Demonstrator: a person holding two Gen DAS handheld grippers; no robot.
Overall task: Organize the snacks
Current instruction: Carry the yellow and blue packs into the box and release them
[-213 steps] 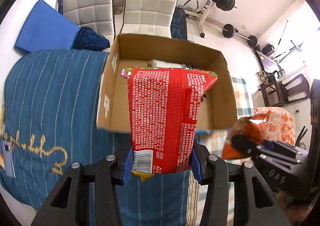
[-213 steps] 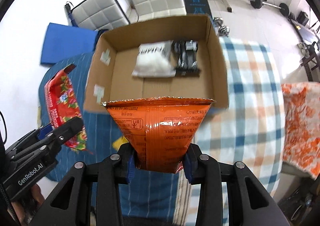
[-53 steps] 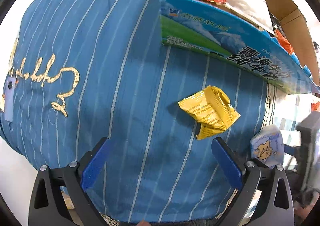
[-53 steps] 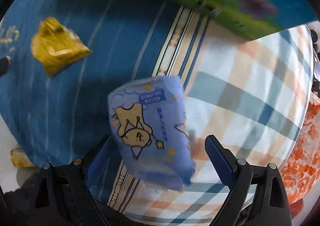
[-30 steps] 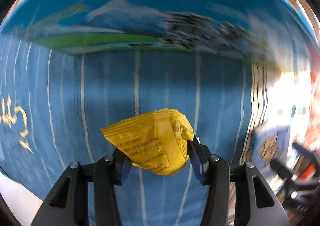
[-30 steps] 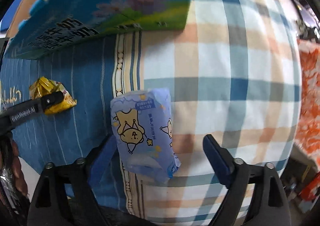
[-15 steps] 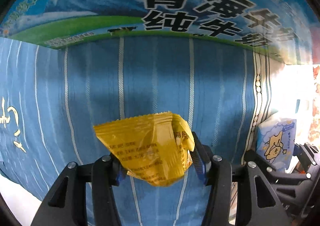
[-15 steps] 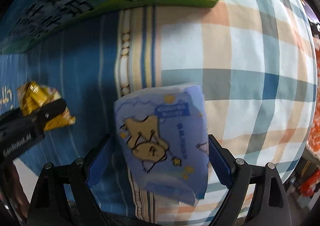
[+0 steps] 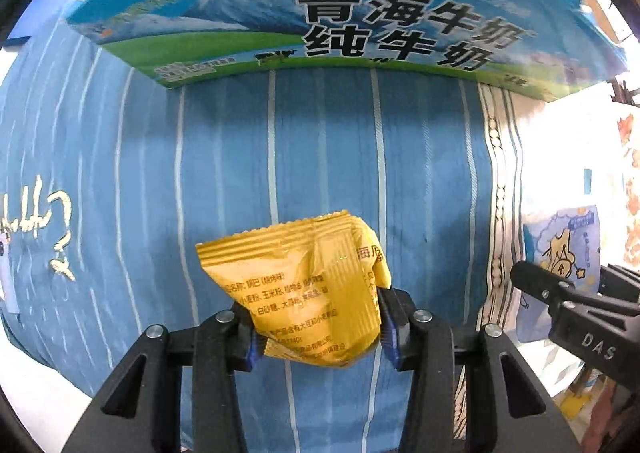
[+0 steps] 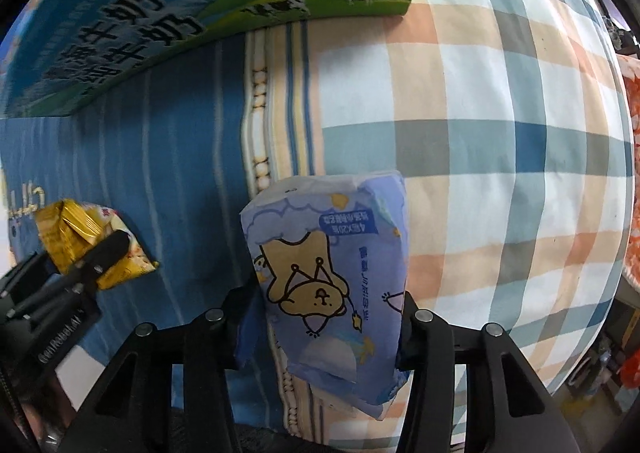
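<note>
The milk carton [image 9: 344,13] is seen beyond both packets, on the striped cloth [image 9: 320,157]; the checked cloth [image 10: 500,133] adjoins it rightward; the snack packet [image 9: 304,289] is held left of the tissue pack [image 10: 332,285].

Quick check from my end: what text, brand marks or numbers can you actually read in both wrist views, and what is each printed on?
"青海牛奶 纯牛奶": milk carton box, large black print.
"100%": same box, top edge; the rest of that line is blurred.
"DAS": right tongs body.
"GenRobot.AI": left tongs body, partly blurred.
Yellow snack packet: small ingredient print, too small to read.
Blue bear-print pack: upside-down label, too blurred.
</note>
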